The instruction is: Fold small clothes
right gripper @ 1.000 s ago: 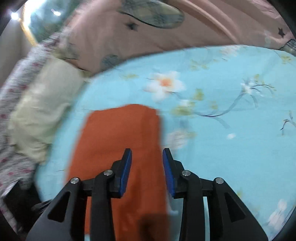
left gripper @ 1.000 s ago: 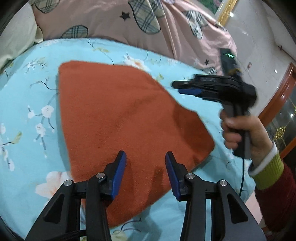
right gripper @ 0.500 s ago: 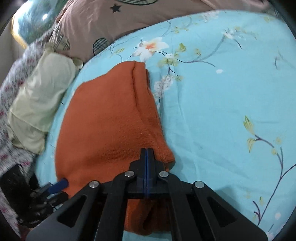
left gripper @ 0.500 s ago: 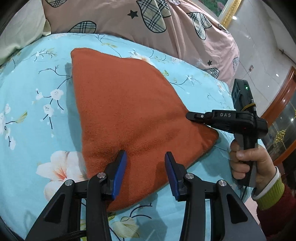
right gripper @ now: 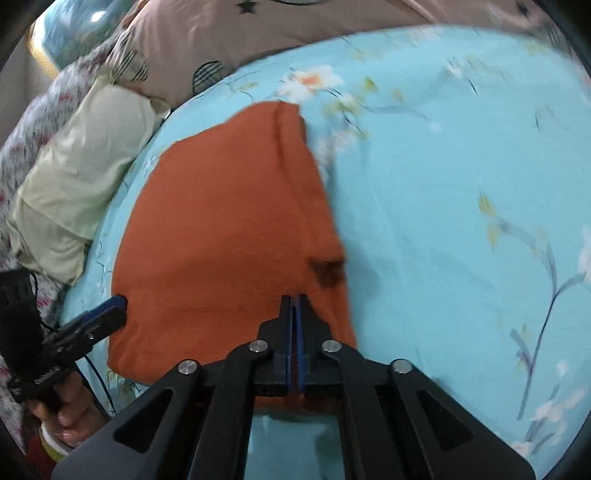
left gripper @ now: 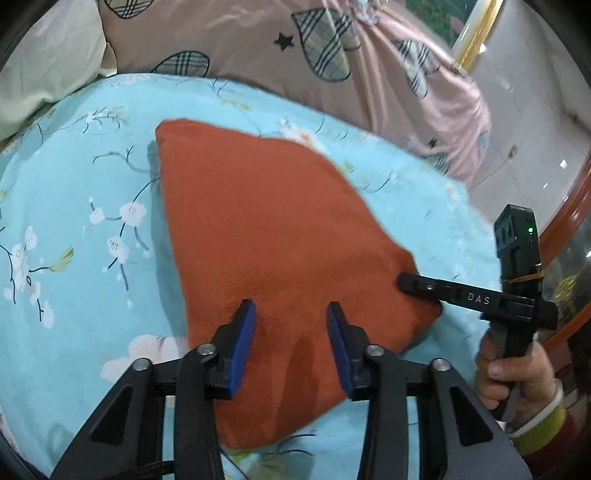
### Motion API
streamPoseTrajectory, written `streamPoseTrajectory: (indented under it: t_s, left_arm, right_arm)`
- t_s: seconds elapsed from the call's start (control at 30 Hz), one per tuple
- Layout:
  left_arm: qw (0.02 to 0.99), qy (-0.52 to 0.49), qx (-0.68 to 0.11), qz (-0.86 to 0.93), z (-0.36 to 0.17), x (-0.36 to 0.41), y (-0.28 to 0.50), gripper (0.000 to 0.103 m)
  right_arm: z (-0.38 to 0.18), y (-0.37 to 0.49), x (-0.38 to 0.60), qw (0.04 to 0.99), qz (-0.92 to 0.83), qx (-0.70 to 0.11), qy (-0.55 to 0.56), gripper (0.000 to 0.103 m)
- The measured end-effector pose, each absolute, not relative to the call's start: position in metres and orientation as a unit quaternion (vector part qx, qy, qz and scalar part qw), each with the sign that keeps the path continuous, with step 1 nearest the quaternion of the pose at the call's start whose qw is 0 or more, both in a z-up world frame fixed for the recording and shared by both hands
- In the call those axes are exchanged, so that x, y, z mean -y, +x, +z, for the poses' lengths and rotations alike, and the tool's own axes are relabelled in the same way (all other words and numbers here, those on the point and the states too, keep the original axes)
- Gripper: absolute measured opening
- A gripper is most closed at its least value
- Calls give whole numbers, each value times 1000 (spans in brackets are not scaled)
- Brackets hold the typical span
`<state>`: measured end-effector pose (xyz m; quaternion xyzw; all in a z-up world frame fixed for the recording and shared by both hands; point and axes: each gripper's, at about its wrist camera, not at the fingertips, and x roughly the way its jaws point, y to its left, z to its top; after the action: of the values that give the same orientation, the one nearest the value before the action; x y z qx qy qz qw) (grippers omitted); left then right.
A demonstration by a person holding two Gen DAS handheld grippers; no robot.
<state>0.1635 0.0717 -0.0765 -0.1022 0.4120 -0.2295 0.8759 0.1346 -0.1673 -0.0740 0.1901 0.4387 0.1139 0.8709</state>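
Terracotta fleece, soft and faintly napped, is what the orange cloth looks like, lying folded in a rough wedge on the bed, narrow at the far end and broad toward the person. One long side is doubled over into a thick rolled edge (clearest from the right wrist view). It rests flat on a turquoise bedsheet printed with white blossoms and thin dark branches, smooth cotton by the look of it.

The right gripper has its blue-lined jaws pressed together on the near right corner of the cloth, fabric pinched between them. The left gripper hangs over the near edge of the cloth with its jaws apart; they have just been closing in, the cloth lies under the gap, and the blue pads press on nothing. A hand with a yellow-green cuff over a dark red sleeve grips the right tool's handle.

Behind the sheet, a pink quilt patterned with plaid hearts and small black stars is heaped up, and a pale cream pillow sits off to one side. A gilt frame edge and a pale wall show beyond.

The letters "DAS" are readable on the right tool's arm.
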Motion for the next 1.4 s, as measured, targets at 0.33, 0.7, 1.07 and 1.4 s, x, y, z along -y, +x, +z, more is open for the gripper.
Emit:
streamPoseTrajectory:
  t_s: [0.33,0.7,1.07,1.4]
  left_arm:
    - [877,-76,-408,-242,-73,-64,130,34]
    - [877,-73,-430,-204,-90,-62,99,35]
    - [901,-56,-412,-125,-79,-73,35,88]
    - [899,-22,-431,-79,-84,-79,15,93]
  right_arm:
    - [-73,116,169,881,104,-427,178,0]
    - [-62,72,151,895,72,-420,135,3]
    - [-53,8,153,903,78,-403,129,13]
    - [-59,-31,129,913,88,-392,71,68]
